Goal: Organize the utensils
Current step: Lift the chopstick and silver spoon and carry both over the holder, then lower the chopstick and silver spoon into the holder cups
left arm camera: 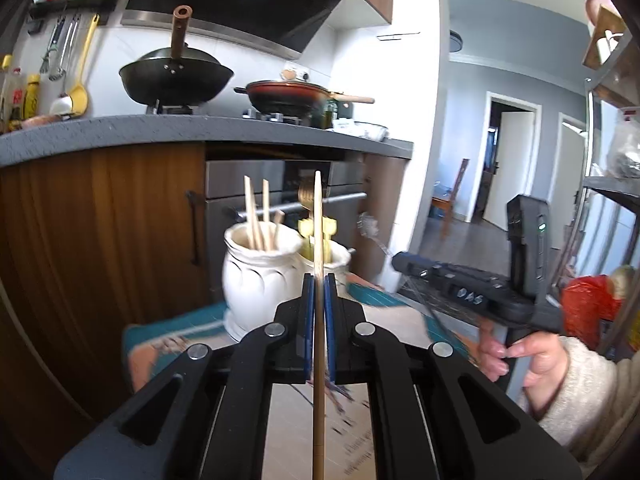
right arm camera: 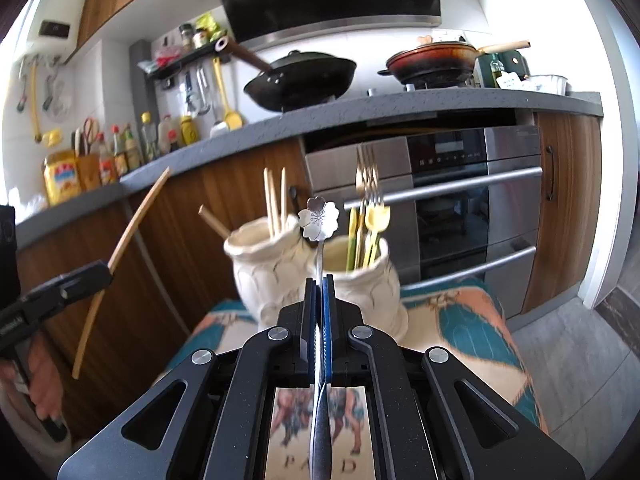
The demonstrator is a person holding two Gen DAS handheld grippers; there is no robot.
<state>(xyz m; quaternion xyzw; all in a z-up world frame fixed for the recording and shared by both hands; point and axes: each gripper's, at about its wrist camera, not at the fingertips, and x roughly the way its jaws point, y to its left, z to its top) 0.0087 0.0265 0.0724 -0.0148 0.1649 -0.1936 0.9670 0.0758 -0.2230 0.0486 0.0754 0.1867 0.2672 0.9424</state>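
Chopstick (left arm camera: 318,320) base cut off below frame

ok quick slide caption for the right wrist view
Right gripper clamps a flower-ended metal spoon before two white ceramic jars, left gripper holding a chopstick.

Two white jars (right arm camera: 276,264) stand touching on the tabletop (right arm camera: 460,320); chopsticks (right arm camera: 276,208) and forks (right arm camera: 370,208) stick up from their mouths. Open air is above them; cabinet doors (right arm camera: 192,216) stand behind.
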